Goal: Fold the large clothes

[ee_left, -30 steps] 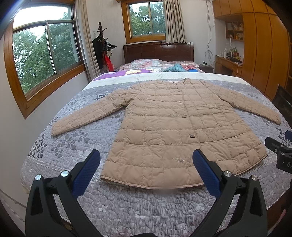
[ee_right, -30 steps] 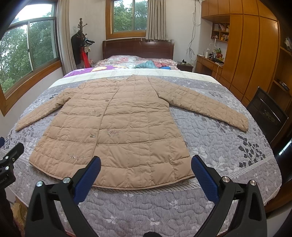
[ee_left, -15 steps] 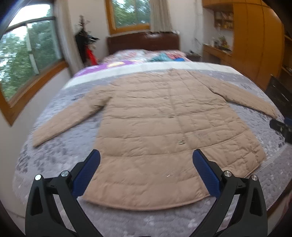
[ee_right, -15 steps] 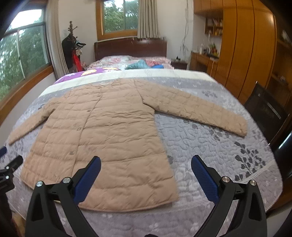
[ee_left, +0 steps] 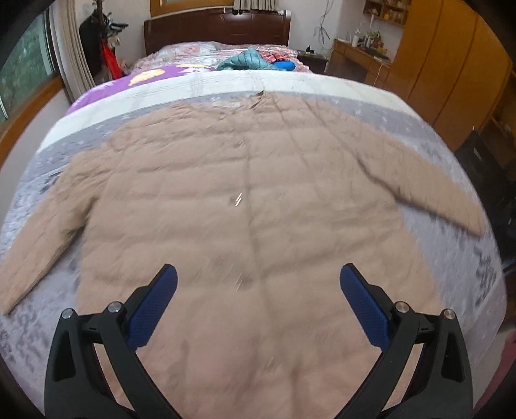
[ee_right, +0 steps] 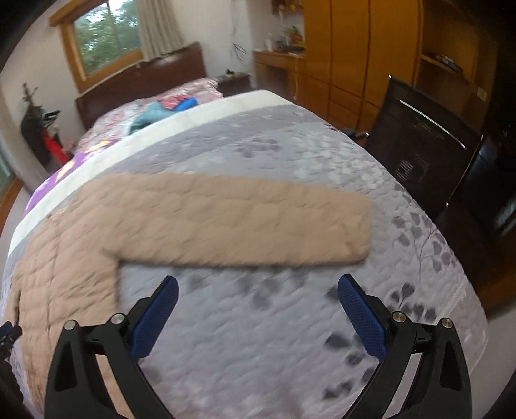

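The tan quilted coat (ee_left: 251, 206) lies flat and face-up on the bed's grey patterned quilt (ee_right: 290, 322), collar toward 12 o'clock near the headboard (ee_left: 216, 30), front closure running straight down the middle. Its two sleeves spread outward: in the left wrist view one runs off toward 8 o'clock and the other toward 3 o'clock.

The left gripper (ee_left: 258, 296) hangs over the lower body of the coat, its jaws spread wide with nothing between them; the blue pads (ee_left: 151, 306) sit apart from the fabric as far as the blurred picture shows.

The right gripper (ee_right: 258, 306) hovers over bare quilt just below the coat's right sleeve (ee_right: 245, 219), which stretches toward 3 o'clock and ends in a squared cuff. Its jaws are likewise wide apart and empty. The coat body fills the 8 o'clock part of that view.

A teal garment (ee_left: 248, 59) rests at the far end of the bed near 12 o'clock. Wooden wardrobes (ee_right: 351, 48) stand at 1 o'clock in the right view, with a dark chair (ee_right: 425, 145) beside the bed at 2 o'clock.
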The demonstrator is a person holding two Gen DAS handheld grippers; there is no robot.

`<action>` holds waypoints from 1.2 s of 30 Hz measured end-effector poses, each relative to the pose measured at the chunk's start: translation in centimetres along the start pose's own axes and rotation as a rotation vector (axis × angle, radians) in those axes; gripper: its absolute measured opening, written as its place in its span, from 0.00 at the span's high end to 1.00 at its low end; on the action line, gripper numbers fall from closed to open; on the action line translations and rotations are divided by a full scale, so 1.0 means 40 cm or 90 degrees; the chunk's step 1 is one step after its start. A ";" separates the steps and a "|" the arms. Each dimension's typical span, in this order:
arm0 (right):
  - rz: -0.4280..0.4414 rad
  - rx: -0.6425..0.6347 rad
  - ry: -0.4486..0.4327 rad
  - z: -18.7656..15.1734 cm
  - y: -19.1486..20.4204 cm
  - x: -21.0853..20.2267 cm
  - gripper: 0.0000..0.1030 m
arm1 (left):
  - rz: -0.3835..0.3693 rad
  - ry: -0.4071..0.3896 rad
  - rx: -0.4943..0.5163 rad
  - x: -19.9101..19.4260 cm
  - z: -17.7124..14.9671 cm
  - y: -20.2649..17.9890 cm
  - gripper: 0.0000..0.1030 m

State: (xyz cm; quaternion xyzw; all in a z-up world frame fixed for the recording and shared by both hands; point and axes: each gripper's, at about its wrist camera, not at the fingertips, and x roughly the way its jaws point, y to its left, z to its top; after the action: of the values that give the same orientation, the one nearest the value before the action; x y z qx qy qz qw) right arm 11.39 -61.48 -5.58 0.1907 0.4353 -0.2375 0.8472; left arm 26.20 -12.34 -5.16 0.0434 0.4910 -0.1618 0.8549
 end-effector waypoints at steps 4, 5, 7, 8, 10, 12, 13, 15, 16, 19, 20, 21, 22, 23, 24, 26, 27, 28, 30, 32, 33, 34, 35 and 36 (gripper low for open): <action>0.003 0.050 0.040 0.067 -0.080 0.094 0.04 | -0.019 0.014 -0.005 0.080 0.087 -0.036 0.03; 0.000 0.065 0.051 0.083 -0.108 0.123 0.04 | -0.020 0.016 -0.007 0.105 0.108 -0.046 0.03; -0.011 0.086 0.072 0.103 -0.152 0.169 0.05 | -0.023 0.020 -0.012 0.153 0.143 -0.060 0.03; -0.020 0.098 0.081 0.112 -0.180 0.193 0.05 | -0.028 0.024 -0.015 0.173 0.155 -0.065 0.04; -0.025 0.115 0.096 0.123 -0.228 0.228 0.05 | -0.038 0.031 -0.020 0.200 0.167 -0.068 0.04; -0.021 0.132 0.113 0.126 -0.277 0.258 0.05 | -0.052 0.034 -0.029 0.233 0.180 -0.072 0.04; -0.016 0.138 0.124 0.125 -0.295 0.271 0.05 | -0.054 0.033 -0.030 0.243 0.183 -0.073 0.04; -0.006 0.147 0.134 0.123 -0.319 0.294 0.06 | -0.059 0.035 -0.030 0.266 0.188 -0.073 0.04; 0.019 0.151 0.140 0.120 -0.331 0.307 0.08 | -0.066 0.039 -0.030 0.279 0.189 -0.074 0.04; 0.073 0.171 0.155 0.106 -0.349 0.334 0.19 | -0.072 0.049 -0.033 0.312 0.187 -0.072 0.04; 0.074 0.172 0.157 0.103 -0.350 0.344 0.22 | -0.071 0.051 -0.035 0.322 0.186 -0.070 0.05; 0.065 0.167 0.156 0.101 -0.347 0.351 0.25 | -0.070 0.054 -0.038 0.329 0.183 -0.066 0.06; 0.054 0.158 0.147 0.100 -0.342 0.349 0.30 | -0.071 0.057 -0.040 0.335 0.181 -0.061 0.10; 0.043 0.149 0.138 0.102 -0.334 0.347 0.35 | -0.070 0.063 -0.046 0.346 0.178 -0.055 0.16; 0.034 0.141 0.134 0.102 -0.327 0.346 0.44 | -0.066 0.064 -0.048 0.350 0.177 -0.052 0.19; 0.020 0.111 0.128 0.103 -0.299 0.346 0.64 | -0.058 0.058 -0.048 0.354 0.174 -0.046 0.23; 0.028 0.100 0.130 0.104 -0.283 0.346 0.81 | -0.056 0.056 -0.046 0.354 0.174 -0.046 0.24; 0.032 0.100 0.133 0.109 -0.274 0.348 0.92 | -0.053 0.052 -0.045 0.353 0.173 -0.046 0.28; 0.021 0.105 0.133 0.123 -0.247 0.337 0.93 | -0.053 0.049 -0.047 0.348 0.170 -0.040 0.30; 0.083 0.121 0.105 0.139 -0.223 0.302 0.93 | -0.068 0.049 -0.055 0.342 0.171 -0.028 0.34; 0.119 0.124 0.086 0.151 -0.202 0.281 0.93 | -0.071 0.049 -0.059 0.338 0.171 -0.023 0.36; 0.151 0.120 0.070 0.162 -0.176 0.259 0.93 | -0.076 0.048 -0.064 0.333 0.171 -0.015 0.38; 0.167 0.113 0.061 0.169 -0.155 0.242 0.93 | -0.080 0.048 -0.068 0.332 0.172 -0.011 0.39; 0.182 0.089 0.049 0.181 -0.106 0.220 0.93 | -0.087 0.048 -0.075 0.329 0.175 -0.006 0.39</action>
State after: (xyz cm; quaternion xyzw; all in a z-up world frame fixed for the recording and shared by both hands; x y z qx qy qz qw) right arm 18.14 -70.85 -9.38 0.3183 0.4185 -0.1371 0.8395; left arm 38.03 -17.26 -12.80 -0.0344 0.5333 -0.1888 0.8239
